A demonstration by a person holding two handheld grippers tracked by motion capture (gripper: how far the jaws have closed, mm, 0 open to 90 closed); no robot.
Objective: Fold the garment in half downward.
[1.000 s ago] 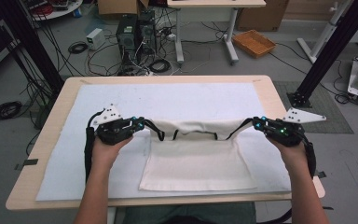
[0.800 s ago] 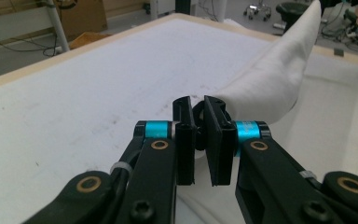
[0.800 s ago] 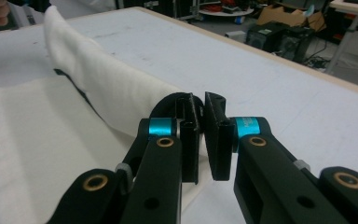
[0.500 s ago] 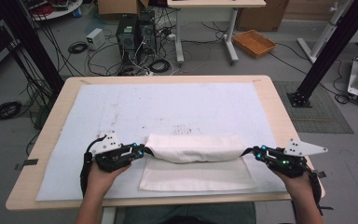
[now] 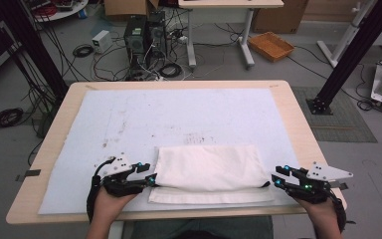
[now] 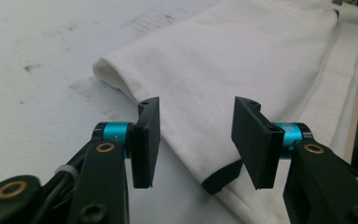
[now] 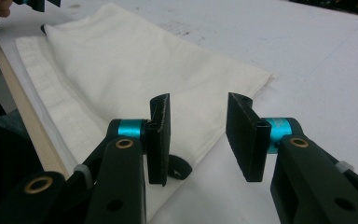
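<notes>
White cotton, folded over on itself, lies at the near edge of the table: the cloth rests on the pale mat with its upper layer stopping just short of the near hem, so a strip of the lower layer shows along the front. The left gripper sits at the cloth's left end, its jaws spread wide and holding nothing; in the left gripper view the cloth's edge and a small dark tab lie between them, untouched. The right gripper mirrors it just beside the right end, jaws equally parted and empty, with another dark tab by its pads. This looks like the release after a fold. To finish it cleanly, both grippers should draw straight outward and level, clear of the fabric, so no pad snags the top layer and drags the fold askew. If another fold is wanted, each should pinch both layers at matching corners.
</notes>
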